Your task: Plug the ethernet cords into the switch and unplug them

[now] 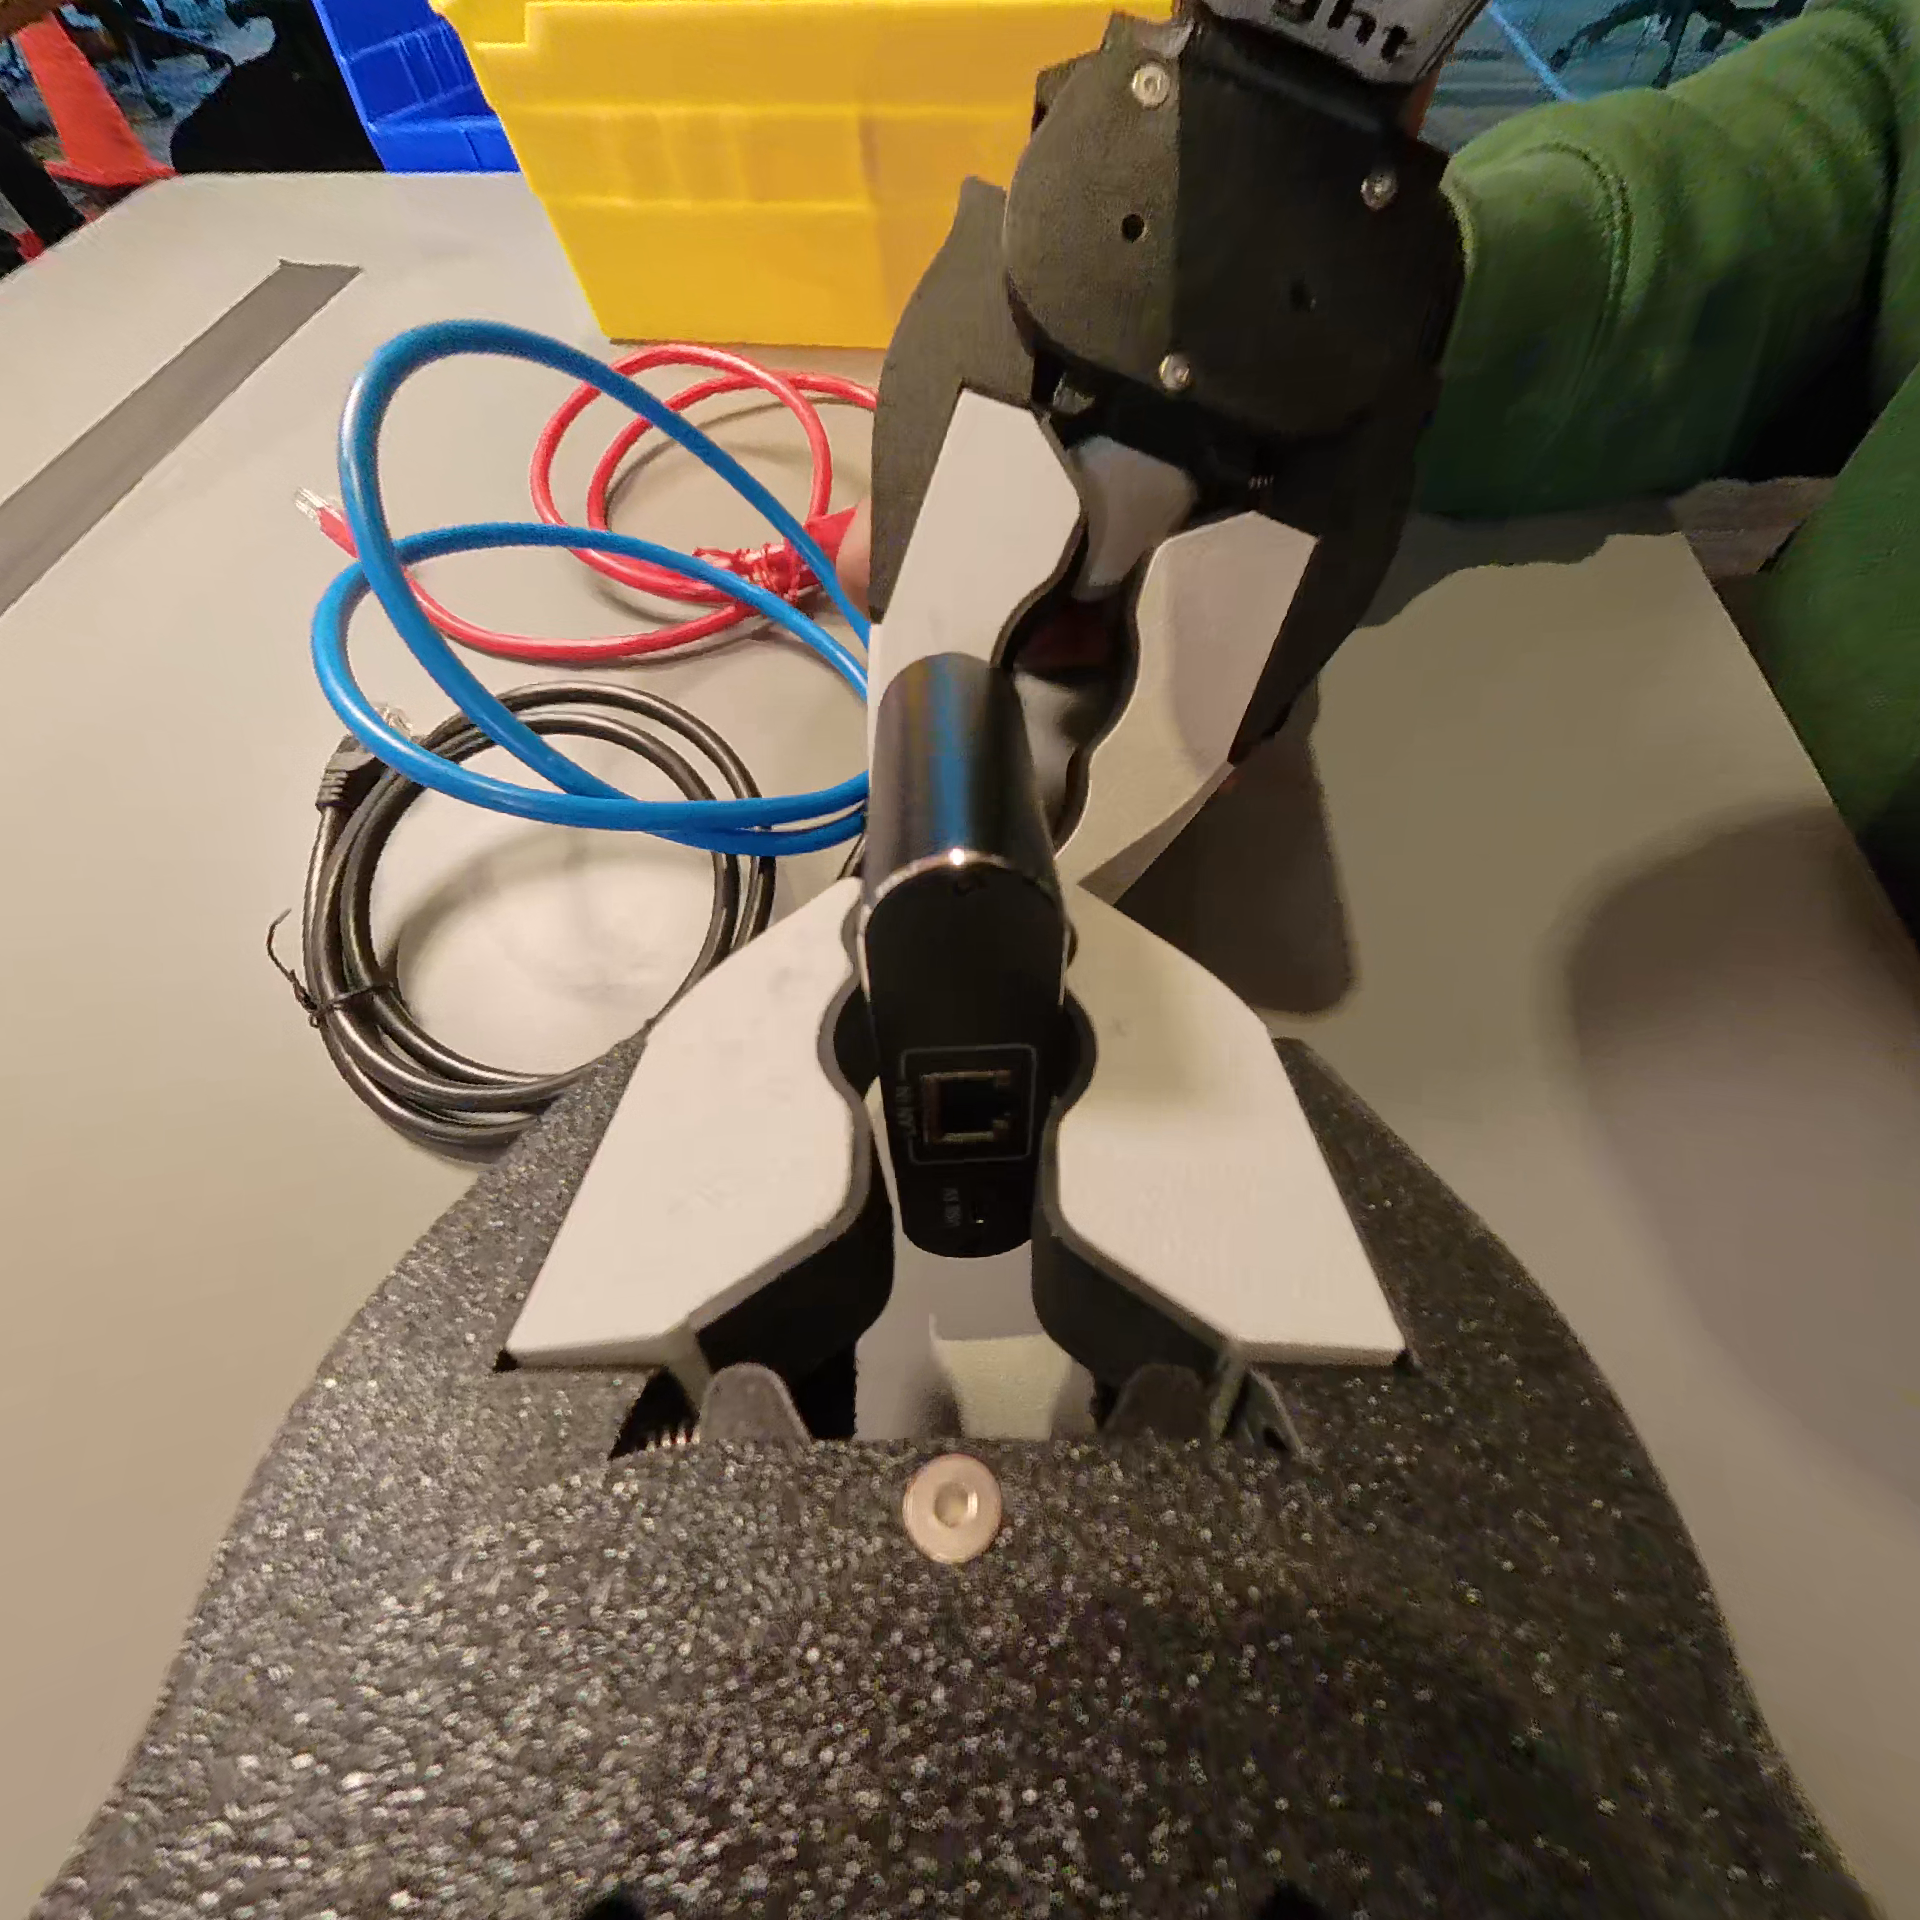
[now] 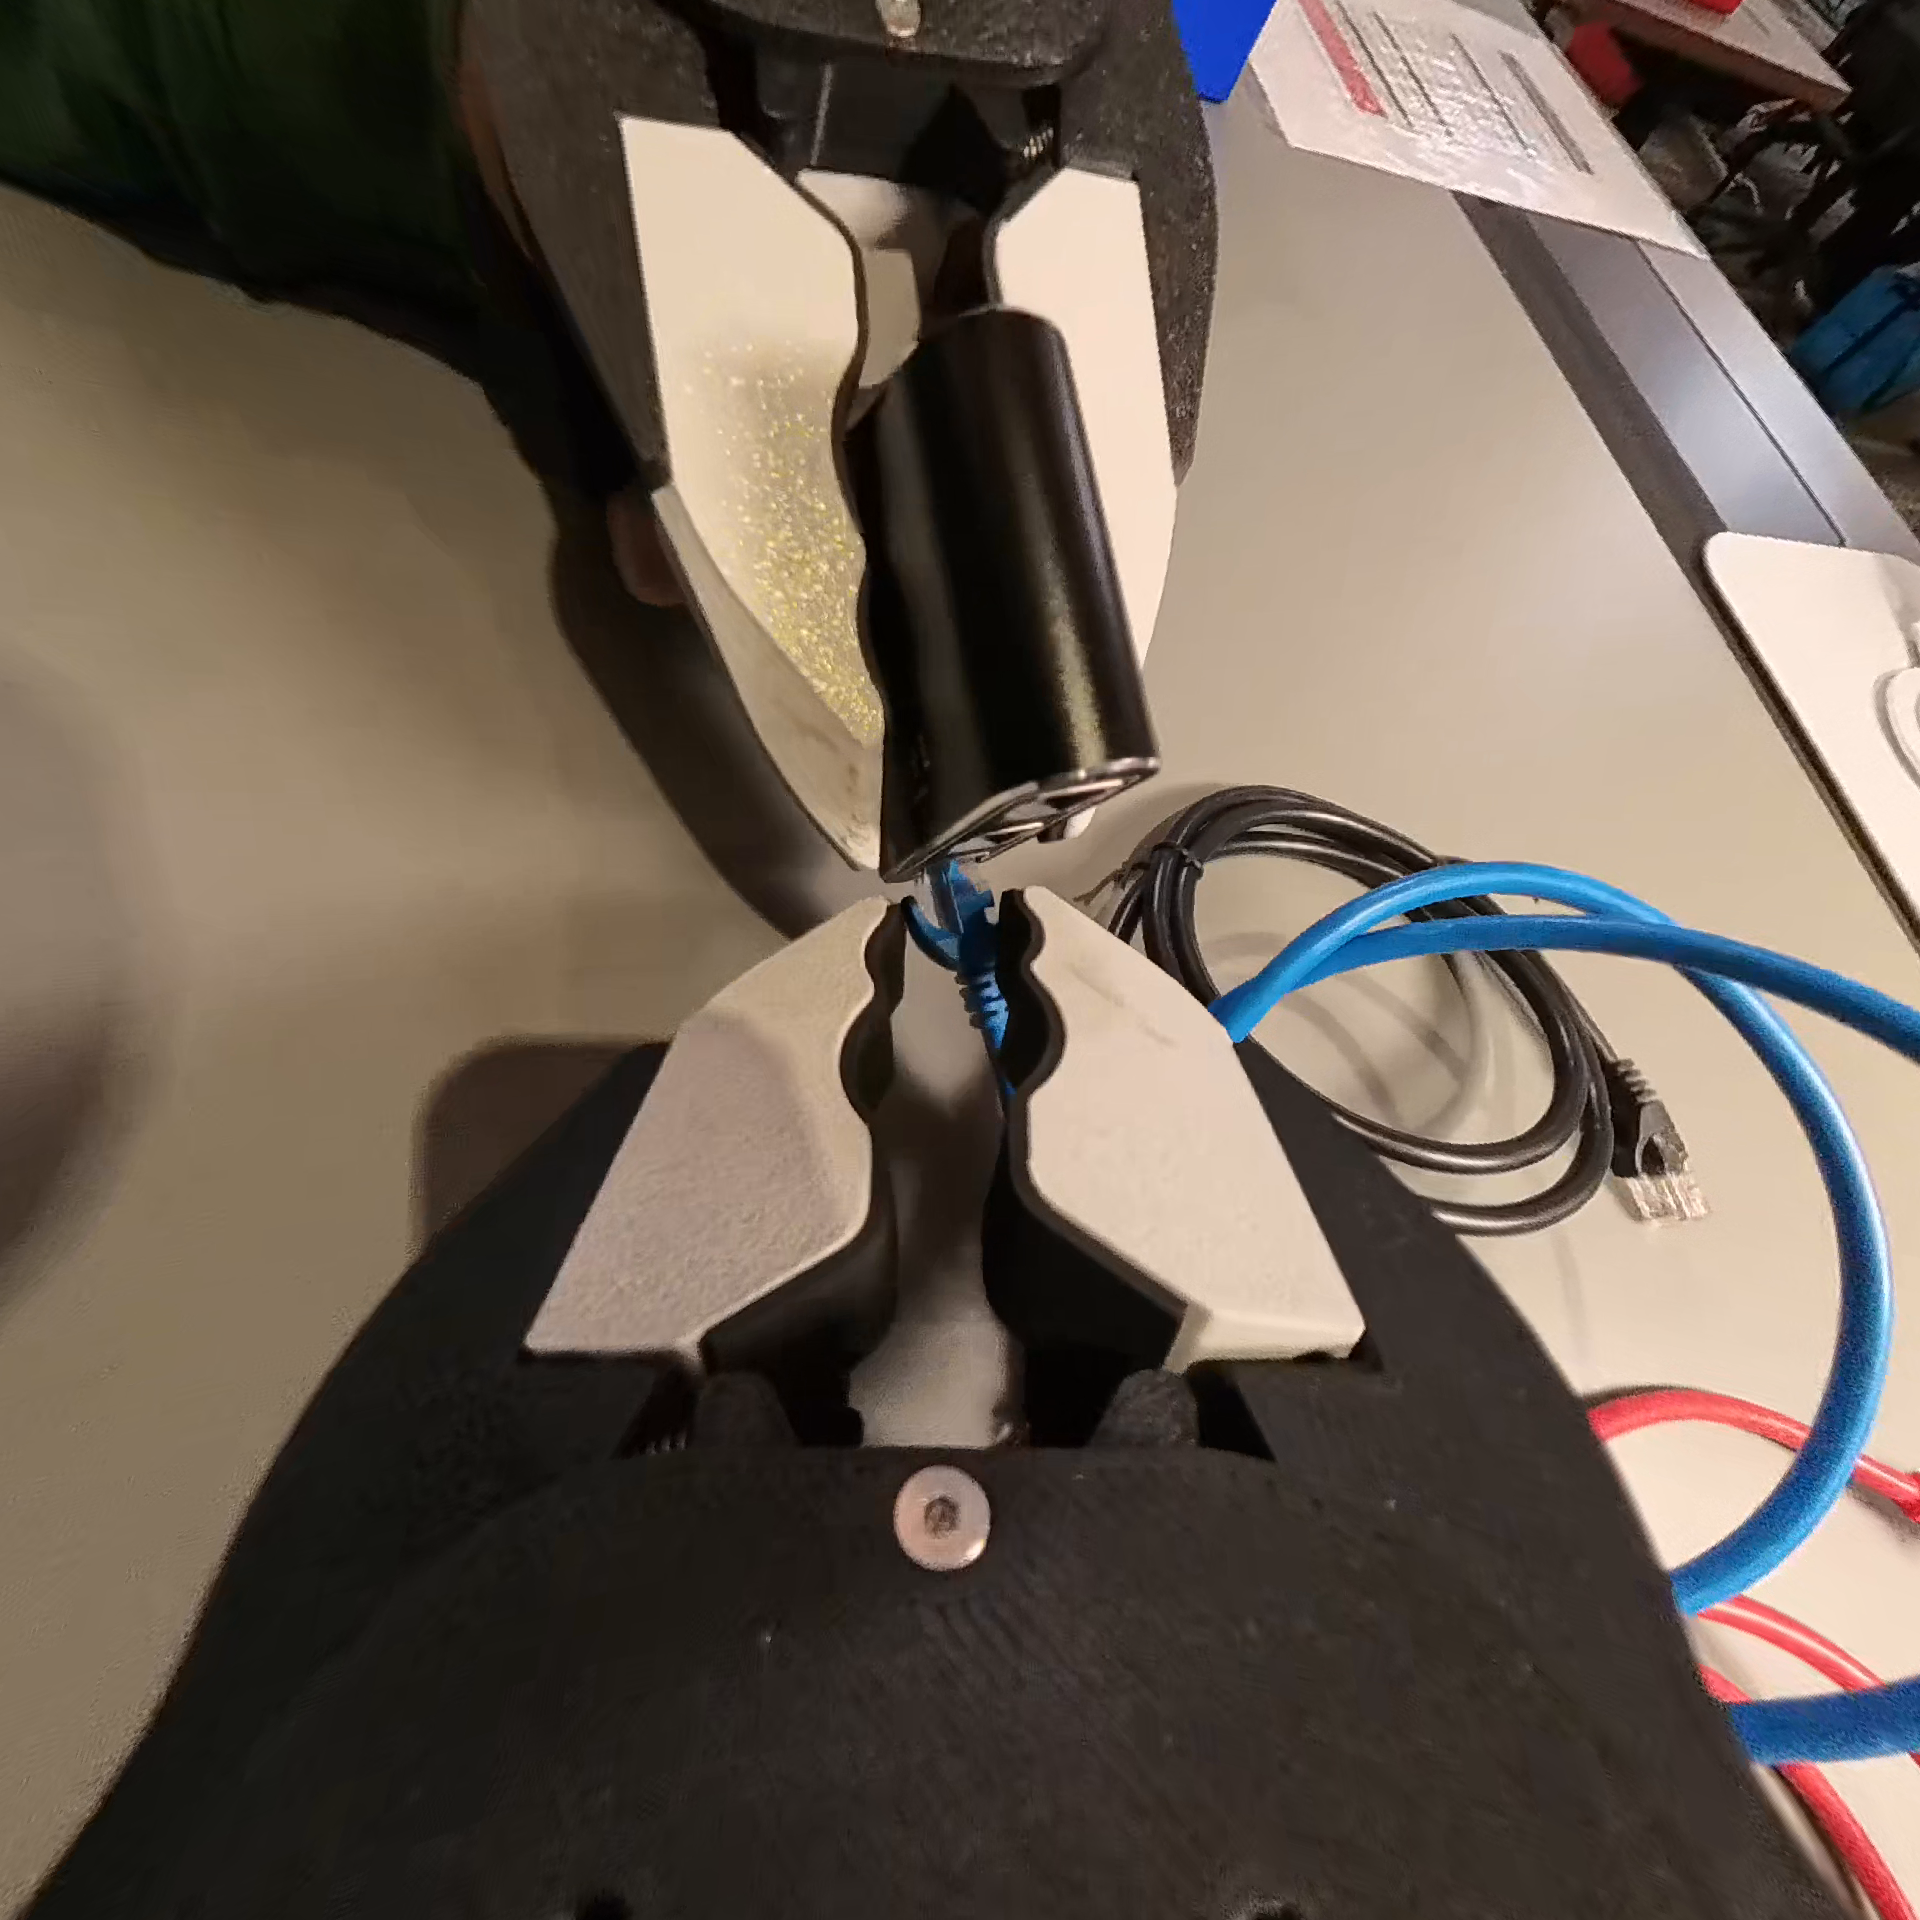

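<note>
My left gripper (image 1: 964, 904) is shut on the black switch (image 1: 961, 1039) and holds it above the grey table (image 1: 156, 935). The switch's single-port end faces the left wrist camera. My right gripper (image 2: 951, 914) is shut on the blue cord's plug (image 2: 961, 956). The plug's tip touches the multi-port end of the switch (image 2: 997, 582) at an outer port; how deep it sits is hidden. The right gripper also shows in the left wrist view (image 1: 1060, 727), behind the switch. The blue cord (image 1: 582, 790) loops off to the side.
A coiled black cord (image 1: 416, 1039) and a red cord (image 1: 644, 582) lie on the table beside the blue loops. A yellow bin (image 1: 769, 166) and a blue bin (image 1: 416, 83) stand behind. A person's green sleeve (image 1: 1662, 312) is at right. A paper sheet (image 2: 1455, 104) lies farther off. My two grippers' fingertips are within a few centimetres of each other.
</note>
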Motion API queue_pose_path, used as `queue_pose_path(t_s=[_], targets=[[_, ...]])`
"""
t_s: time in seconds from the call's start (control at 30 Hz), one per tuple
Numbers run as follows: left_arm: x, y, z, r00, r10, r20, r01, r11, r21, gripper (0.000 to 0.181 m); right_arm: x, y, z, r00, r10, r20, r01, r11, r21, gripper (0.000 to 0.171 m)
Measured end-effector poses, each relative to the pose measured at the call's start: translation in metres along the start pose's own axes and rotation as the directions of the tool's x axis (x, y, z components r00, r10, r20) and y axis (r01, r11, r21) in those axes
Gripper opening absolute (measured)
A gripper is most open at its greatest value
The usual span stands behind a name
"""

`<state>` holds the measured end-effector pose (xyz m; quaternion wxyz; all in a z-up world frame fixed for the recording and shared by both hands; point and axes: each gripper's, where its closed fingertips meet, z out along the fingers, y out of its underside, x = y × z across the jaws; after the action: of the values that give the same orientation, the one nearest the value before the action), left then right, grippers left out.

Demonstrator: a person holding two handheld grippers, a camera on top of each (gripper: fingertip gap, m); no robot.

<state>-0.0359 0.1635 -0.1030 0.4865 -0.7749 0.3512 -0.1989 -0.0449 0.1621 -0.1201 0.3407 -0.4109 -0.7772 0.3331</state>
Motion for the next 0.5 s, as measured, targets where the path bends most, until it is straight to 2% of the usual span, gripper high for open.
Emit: queue_pose_path(t_s=[0.23, 0.5], targets=[[0.005, 0.020, 0.002, 0.999, 0.048, -0.009, -0.048, 0.986, -0.158, 0.033, -0.004, 0.007, 0.001, 0.998, -0.067, 0.001, 0.067, 0.997, -0.032, 0.016], [0.005, 0.030, 0.008, 0.985, 0.167, 0.035, -0.156, 0.964, -0.214, 0.030, -0.007, 0.017, 0.002, 0.986, -0.168, -0.008, 0.166, 0.983, -0.082, 0.017]])
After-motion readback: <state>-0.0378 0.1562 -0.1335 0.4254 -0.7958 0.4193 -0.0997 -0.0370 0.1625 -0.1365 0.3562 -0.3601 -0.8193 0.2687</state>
